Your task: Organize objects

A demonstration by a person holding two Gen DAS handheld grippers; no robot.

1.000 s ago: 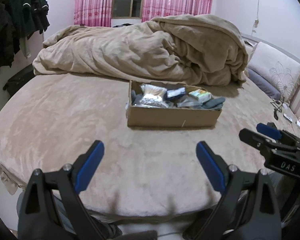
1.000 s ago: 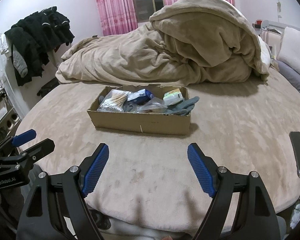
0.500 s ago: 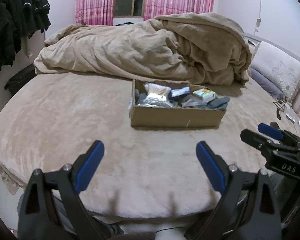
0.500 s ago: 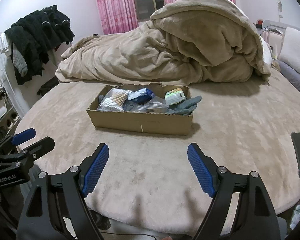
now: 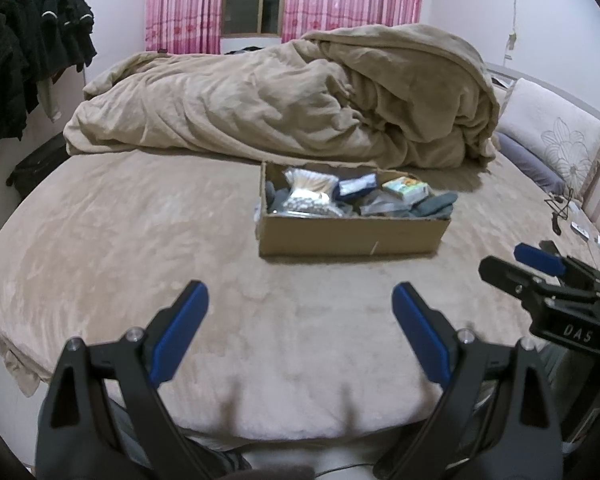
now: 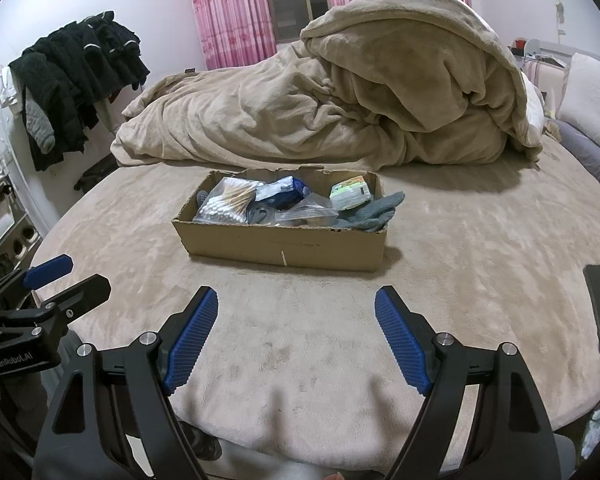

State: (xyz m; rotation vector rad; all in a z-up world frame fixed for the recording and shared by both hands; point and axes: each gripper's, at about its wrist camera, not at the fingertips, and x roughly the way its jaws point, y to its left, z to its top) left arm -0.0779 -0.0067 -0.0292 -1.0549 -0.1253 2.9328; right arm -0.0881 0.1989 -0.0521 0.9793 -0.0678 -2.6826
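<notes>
With the left gripper (image 5: 300, 320) and right gripper (image 6: 296, 322) both spread apart and empty over the bed's near edge, the cardboard box (image 6: 284, 246) mid-bed holds light, soft, slippery bagged items, probably best pinched by their crinkly tops.

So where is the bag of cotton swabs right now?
The bag of cotton swabs lies at the left end of the cardboard box on the bed, beside a blue packet, ahead of both open tools.
</notes>
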